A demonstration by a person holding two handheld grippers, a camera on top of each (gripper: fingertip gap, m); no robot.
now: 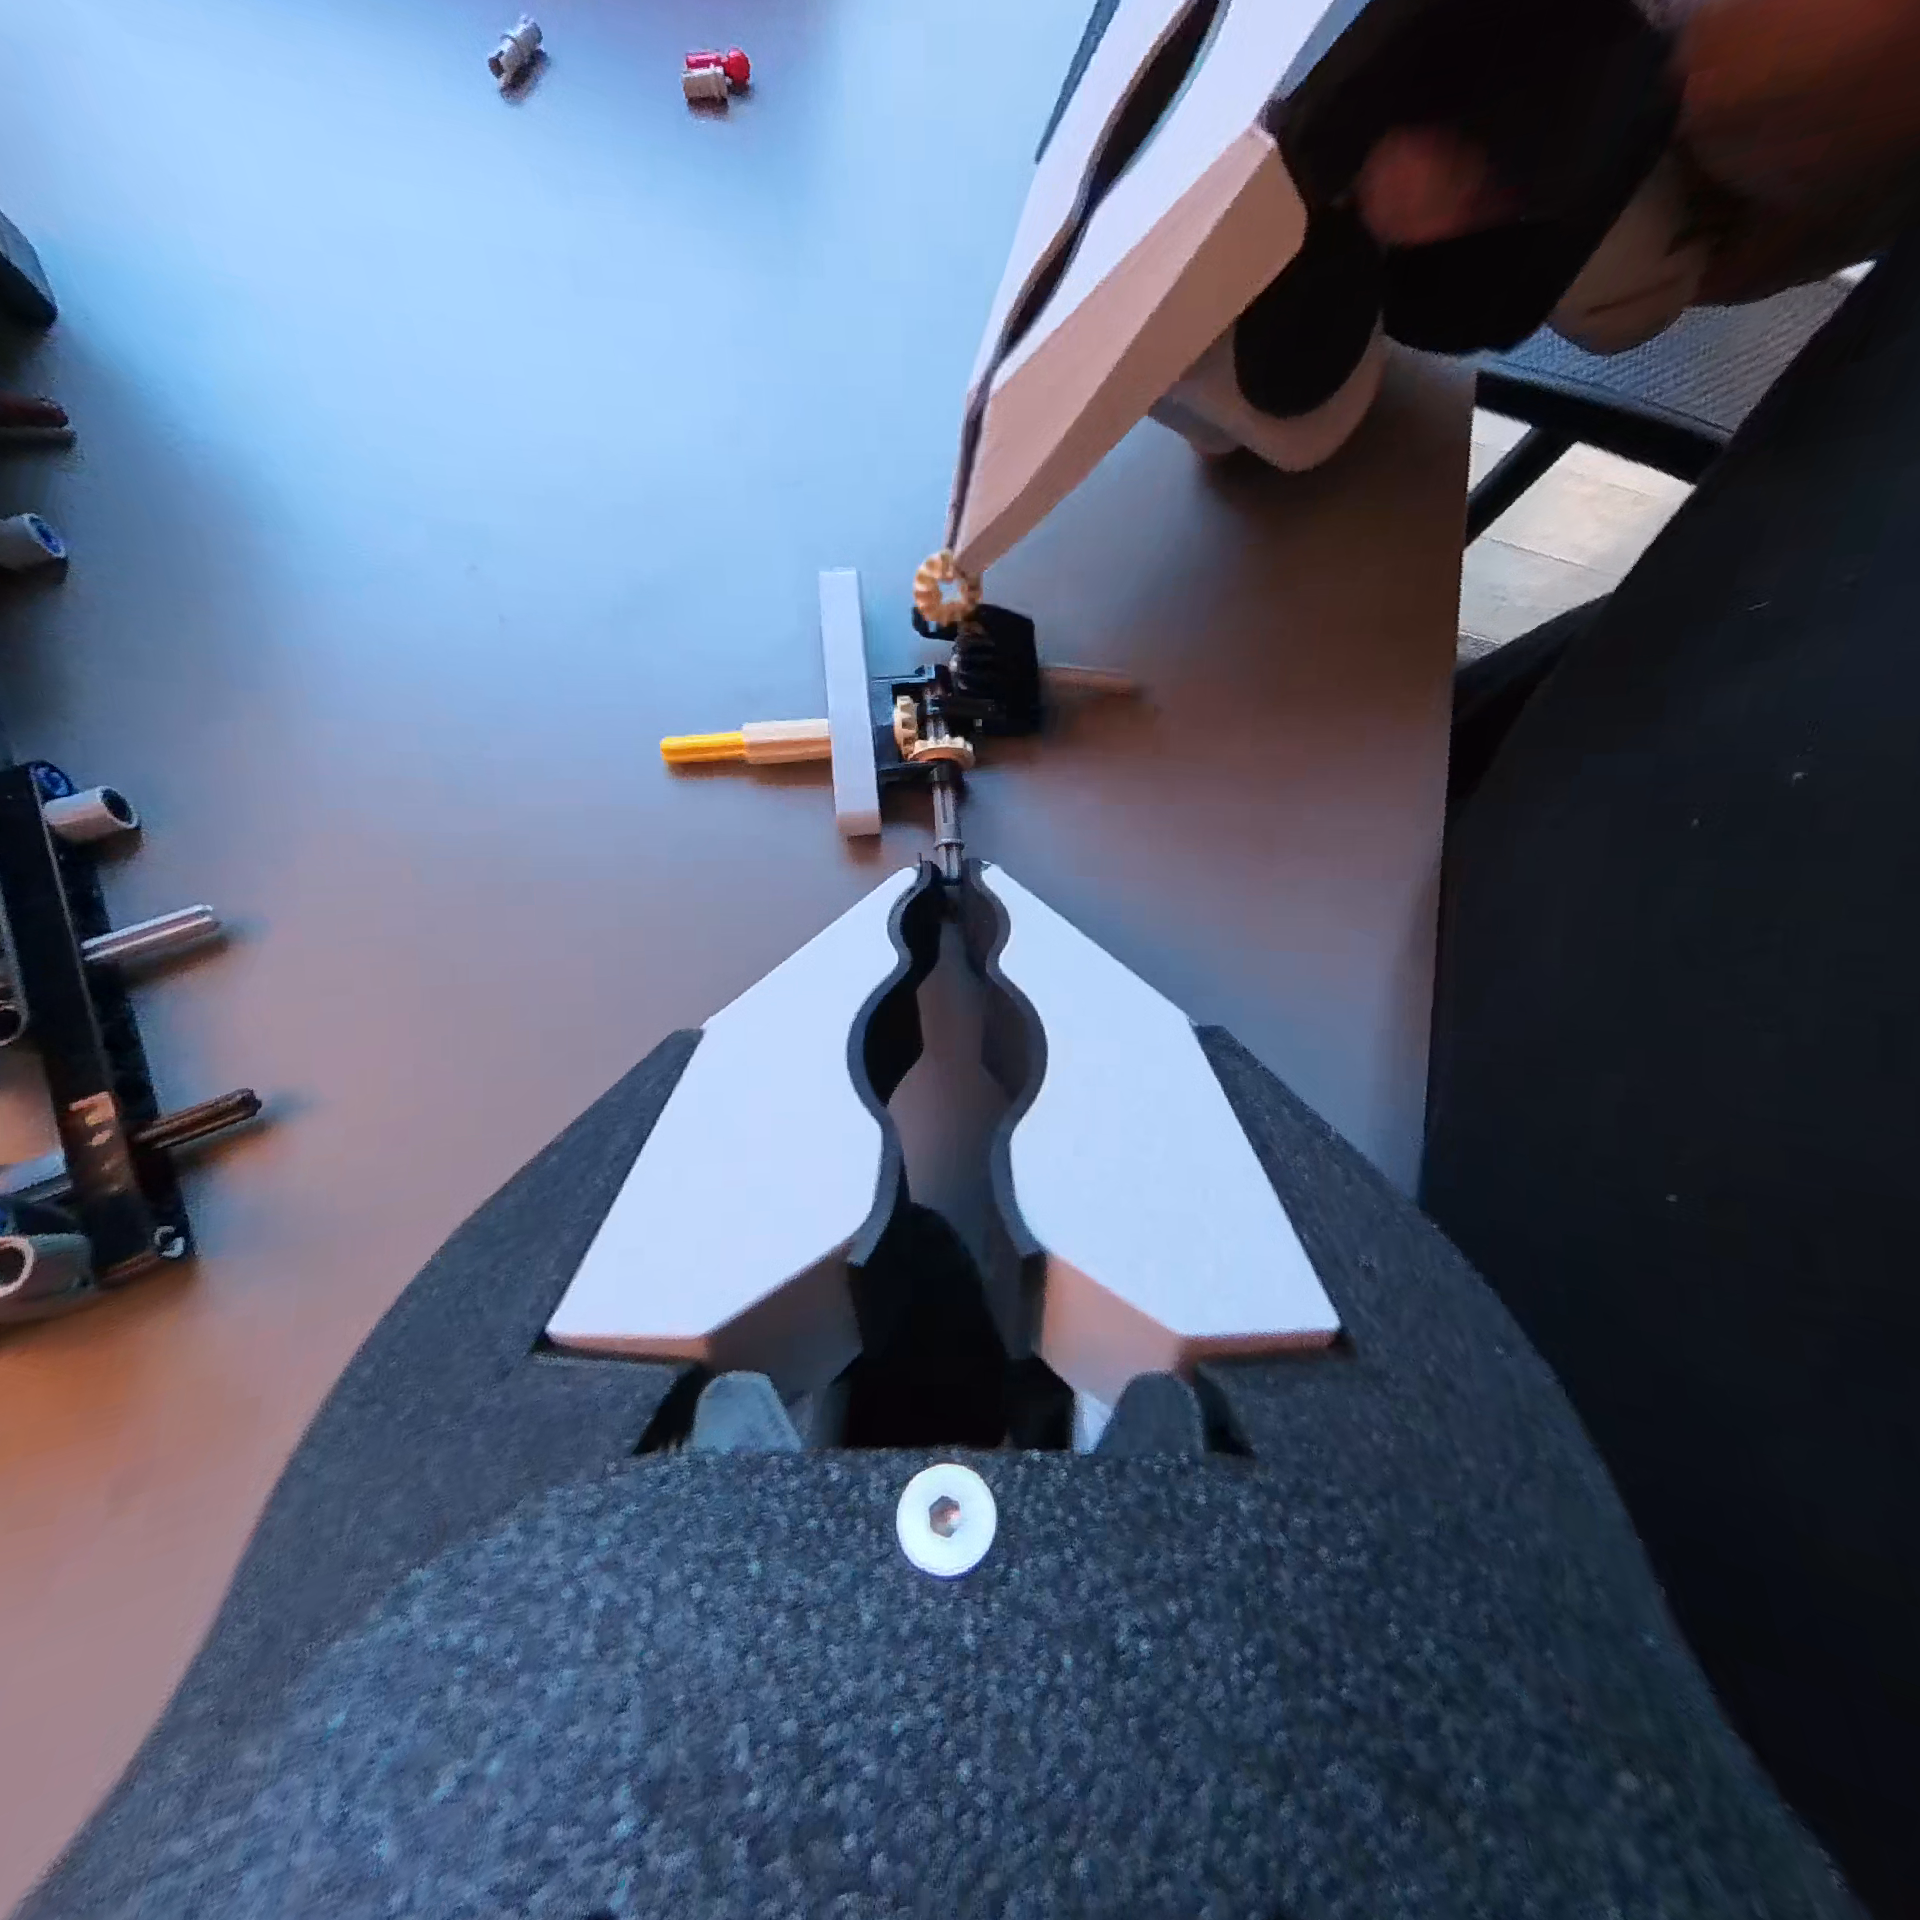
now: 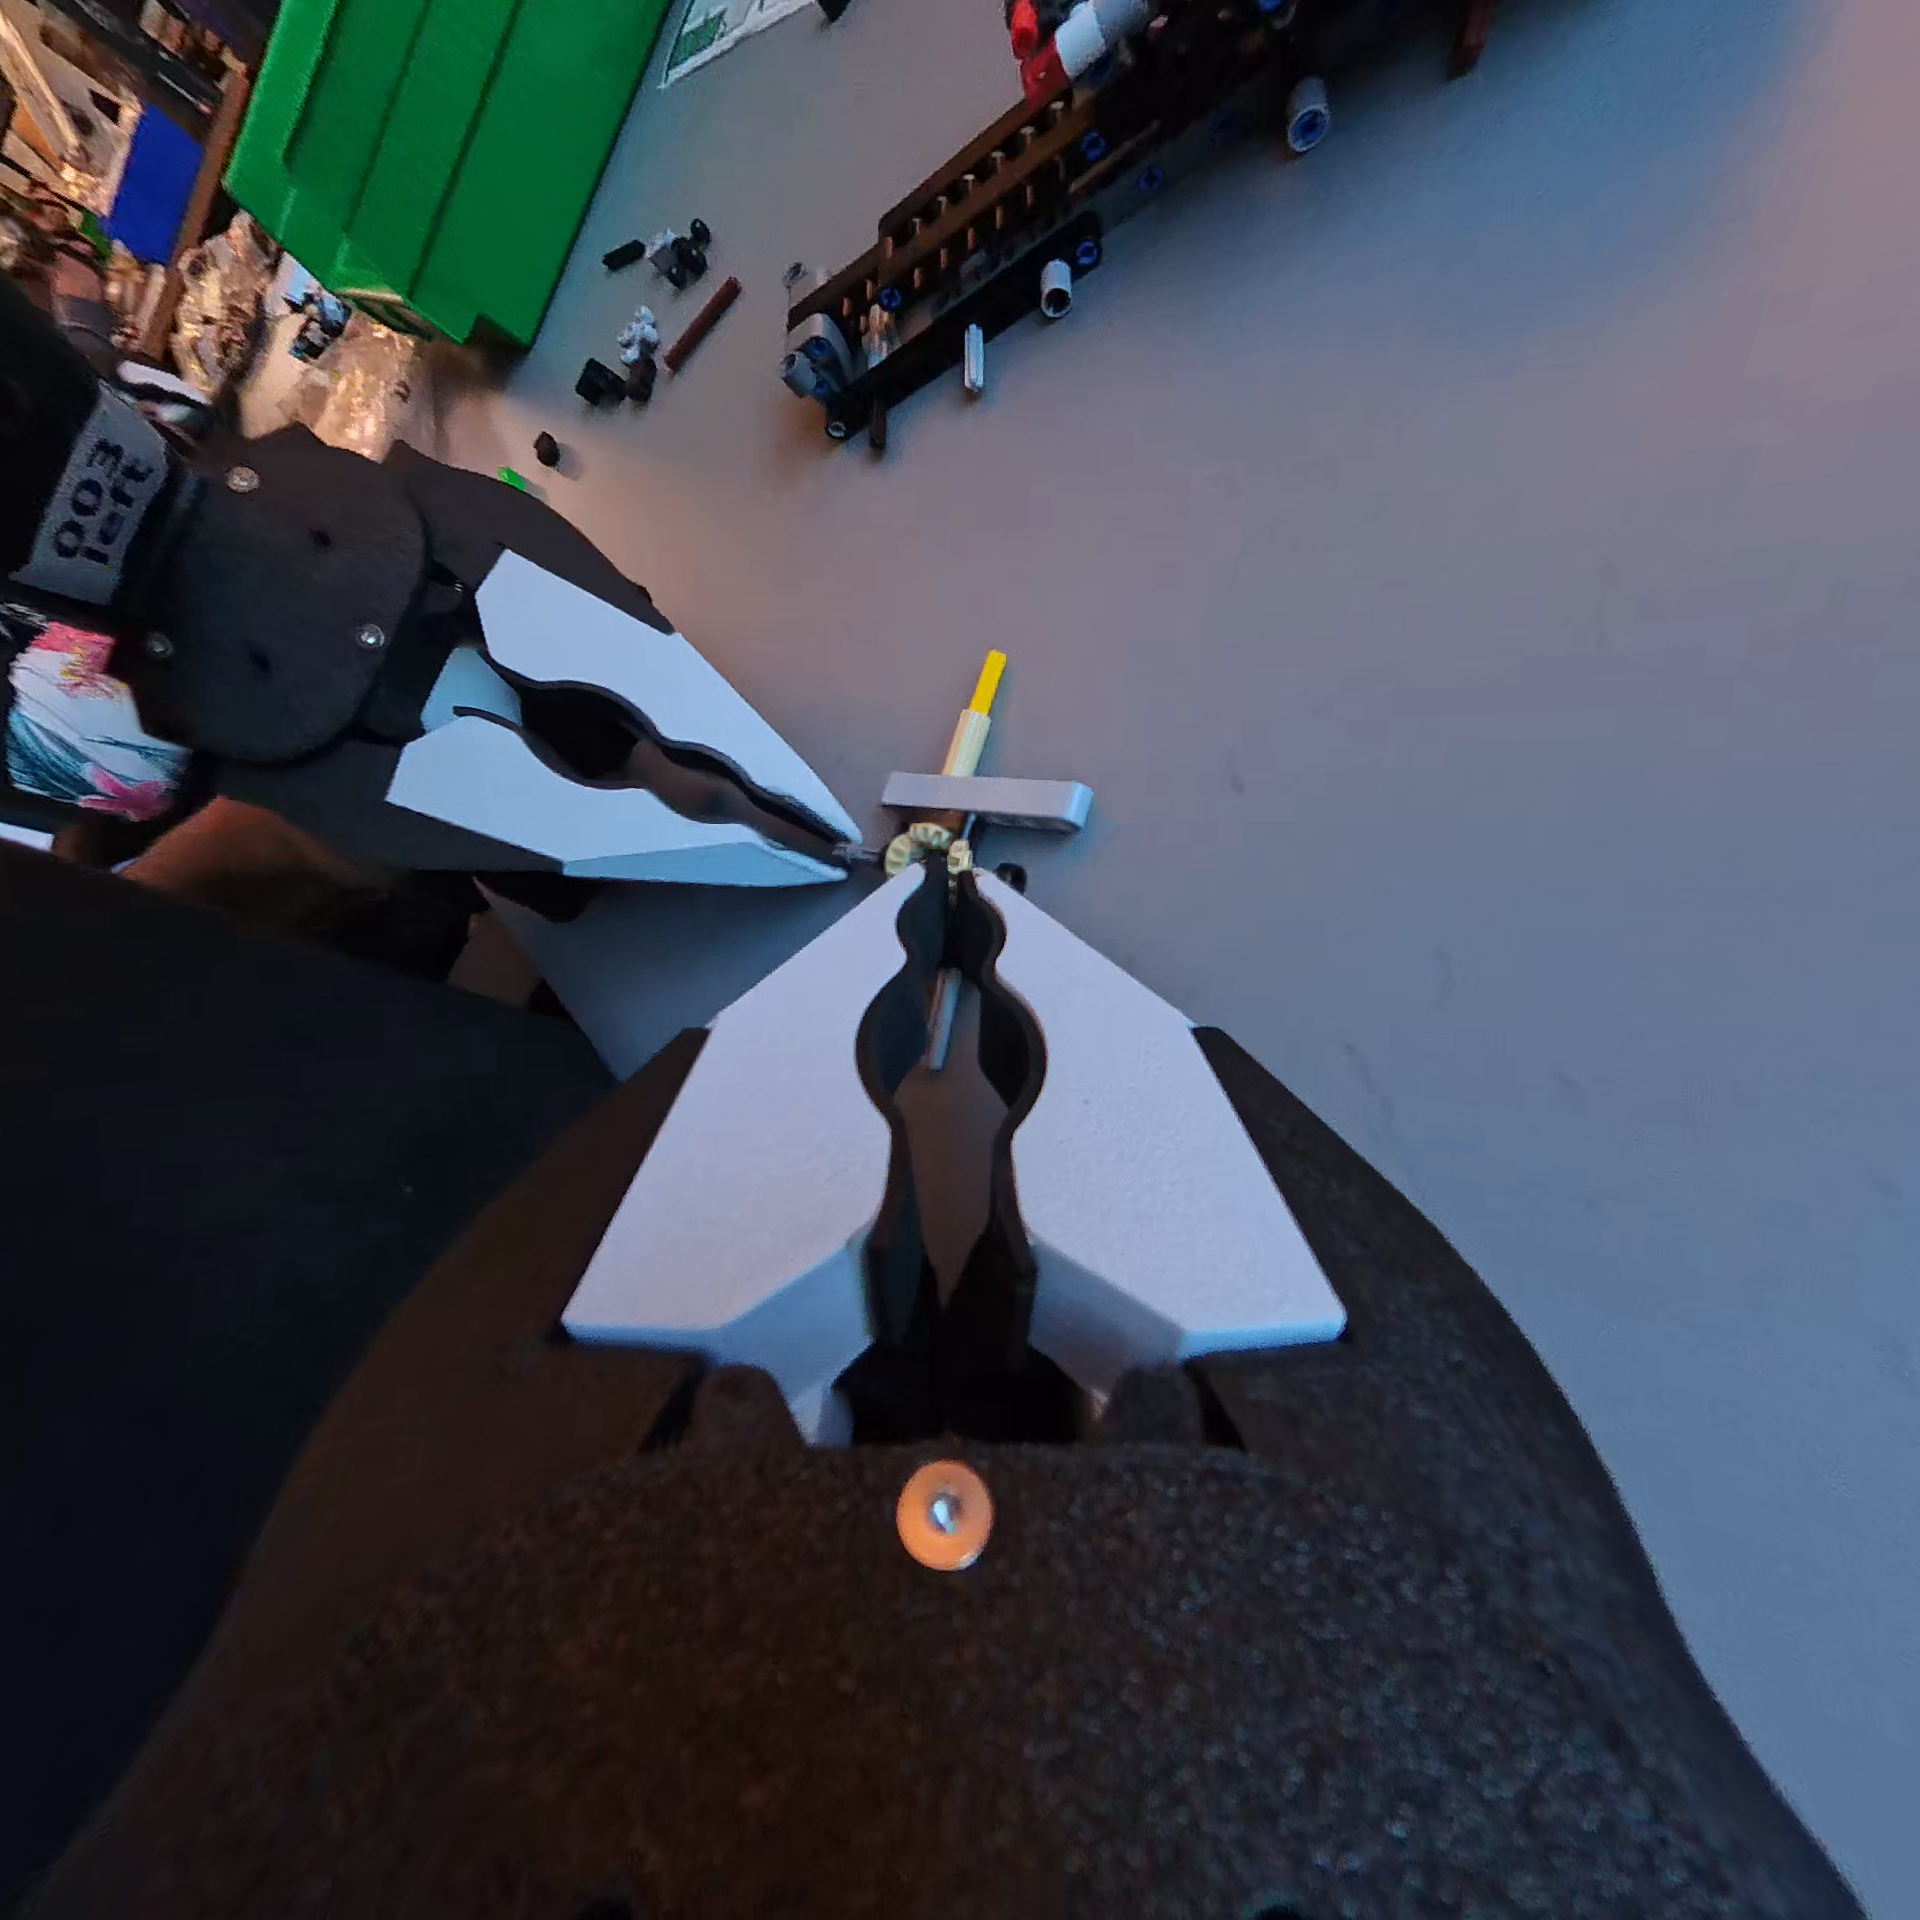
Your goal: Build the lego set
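Note:
A small lego assembly lies on the table: a grey beam (image 1: 847, 707) (image 2: 987, 800), a black frame with gears (image 1: 987, 675), and a yellow axle (image 1: 701, 746) (image 2: 987, 675) in a tan sleeve. My left gripper (image 1: 951, 868) is shut on the end of a thin grey axle (image 1: 948, 821) that sticks out of the frame; it also shows in the right wrist view (image 2: 847, 854). My right gripper (image 2: 948, 871) comes in from the upper right in the left wrist view (image 1: 961, 566) and is shut on a tan gear (image 1: 945, 592) (image 2: 960, 858) at the frame's far side.
A long black and brown lego build with grey pins lies at the left (image 1: 62, 1039) (image 2: 987, 260). Loose small parts lie at the back (image 1: 516, 54) (image 1: 717, 75) (image 2: 644, 343). A green bin (image 2: 436, 156) stands at the table's far side. The table edge (image 1: 1444, 727) is close on the right.

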